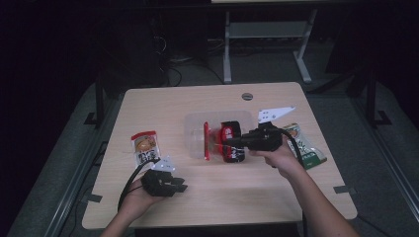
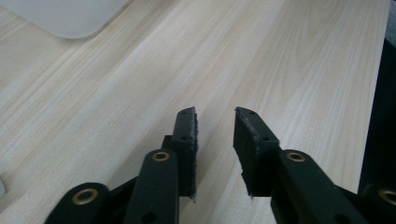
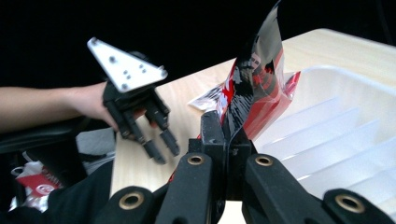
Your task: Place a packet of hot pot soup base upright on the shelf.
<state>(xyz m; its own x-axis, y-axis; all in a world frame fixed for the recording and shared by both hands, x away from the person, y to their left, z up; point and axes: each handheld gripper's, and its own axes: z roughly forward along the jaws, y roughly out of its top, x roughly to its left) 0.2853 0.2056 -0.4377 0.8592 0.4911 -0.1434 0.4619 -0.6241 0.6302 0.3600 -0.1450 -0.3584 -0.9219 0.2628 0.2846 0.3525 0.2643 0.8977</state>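
Our two grippers are matte black linkages with brass-coloured pivot bushings and rough-faced flat pads. The left gripper (image 1: 179, 187) and right gripper (image 1: 231, 142) each carry a grey three-cornered plate on top, dotted with screws, black cable trailing behind. Forearms bare, no sleeves.

1. The red-and-black snack packet (image 1: 232, 142) carries white markings on its red band, too small and blurred to read in the high view.
2. In the right gripper view its print is creased and glossy; no word can be made out.
3. The orange packet (image 1: 146, 148) shows dark characters, illegible.
4. The green packet (image 1: 304, 148) has print, also unreadable.
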